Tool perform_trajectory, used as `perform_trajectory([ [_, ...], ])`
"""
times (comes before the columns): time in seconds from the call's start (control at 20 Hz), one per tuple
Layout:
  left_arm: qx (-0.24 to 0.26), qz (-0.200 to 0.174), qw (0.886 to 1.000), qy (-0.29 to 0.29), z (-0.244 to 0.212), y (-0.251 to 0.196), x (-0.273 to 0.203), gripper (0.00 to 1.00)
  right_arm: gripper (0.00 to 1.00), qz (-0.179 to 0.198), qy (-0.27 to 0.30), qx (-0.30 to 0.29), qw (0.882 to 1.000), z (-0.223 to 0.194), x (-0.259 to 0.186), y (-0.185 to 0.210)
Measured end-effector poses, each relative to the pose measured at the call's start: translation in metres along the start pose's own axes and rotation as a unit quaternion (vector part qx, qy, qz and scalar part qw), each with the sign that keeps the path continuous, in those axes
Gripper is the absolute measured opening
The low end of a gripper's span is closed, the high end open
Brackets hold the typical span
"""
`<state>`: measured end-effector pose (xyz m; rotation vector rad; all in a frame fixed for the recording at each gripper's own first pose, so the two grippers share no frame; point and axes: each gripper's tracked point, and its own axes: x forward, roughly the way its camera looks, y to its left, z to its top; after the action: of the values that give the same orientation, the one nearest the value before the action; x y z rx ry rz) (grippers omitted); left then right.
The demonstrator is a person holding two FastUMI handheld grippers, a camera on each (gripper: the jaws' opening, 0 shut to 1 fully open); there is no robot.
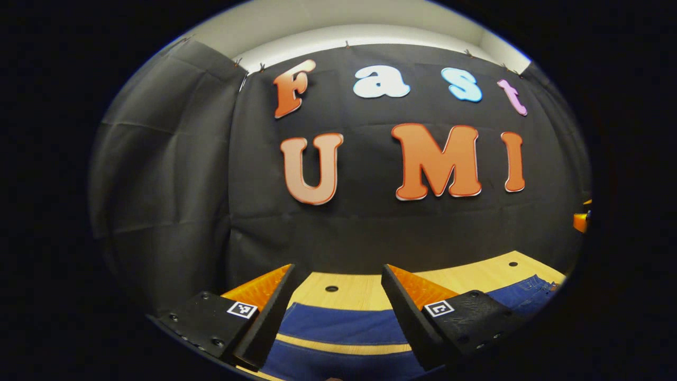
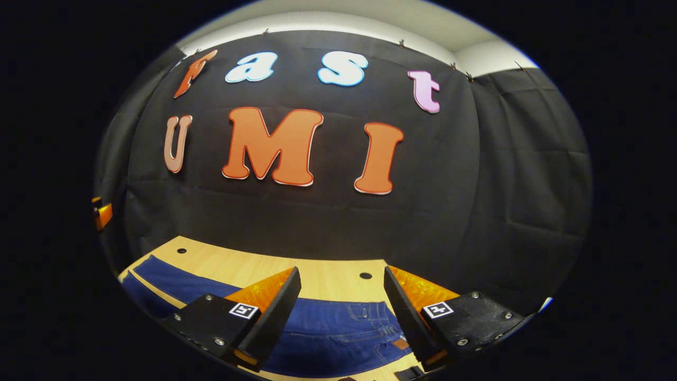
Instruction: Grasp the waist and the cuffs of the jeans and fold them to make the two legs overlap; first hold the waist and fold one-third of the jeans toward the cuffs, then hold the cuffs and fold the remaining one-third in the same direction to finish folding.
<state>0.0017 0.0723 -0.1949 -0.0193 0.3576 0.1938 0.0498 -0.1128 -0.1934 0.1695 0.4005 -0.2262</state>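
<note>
On the wooden surface (image 1: 365, 290) the blue jeans (image 2: 338, 333) lie flat, legs apart under the left gripper (image 1: 337, 317), waist under the right gripper (image 2: 342, 320). Both grippers hover wide apart, holding nothing.

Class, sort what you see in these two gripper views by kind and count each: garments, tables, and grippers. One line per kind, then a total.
Garments: 1, the blue jeans, lying spread flat.
Tables: 1, the wooden table under the jeans.
Grippers: 2, the left gripper and the right gripper, both with jaws apart above the jeans.
Total: 4
</note>
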Motion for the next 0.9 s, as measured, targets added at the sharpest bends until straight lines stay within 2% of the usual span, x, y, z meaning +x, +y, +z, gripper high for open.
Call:
perform_trajectory([
  [0.35,-0.016,0.068,0.993,0.095,-0.068,0.090,-0.003,0.99,0.97,-0.012,0.071,0.022,0.997,-0.048,0.011,-0.019],
  [0.5,-0.067,0.083,0.984,0.143,-0.102,0.118,-0.007,0.99,0.97,-0.009,0.101,0.048,0.994,-0.064,0.016,-0.020],
  [0.6,-0.121,0.099,0.971,0.180,-0.127,0.132,-0.010,0.99,0.97,-0.010,0.129,0.082,0.988,-0.080,0.019,-0.023],
  [0.75,-0.191,0.120,0.943,0.243,-0.182,0.150,-0.012,0.98,0.97,-0.011,0.175,0.100,0.979,-0.108,0.020,-0.028],
  [0.9,-0.260,0.135,0.905,0.309,-0.228,0.155,-0.007,0.98,0.97,-0.007,0.215,0.113,0.970,-0.132,0.015,-0.027],
])
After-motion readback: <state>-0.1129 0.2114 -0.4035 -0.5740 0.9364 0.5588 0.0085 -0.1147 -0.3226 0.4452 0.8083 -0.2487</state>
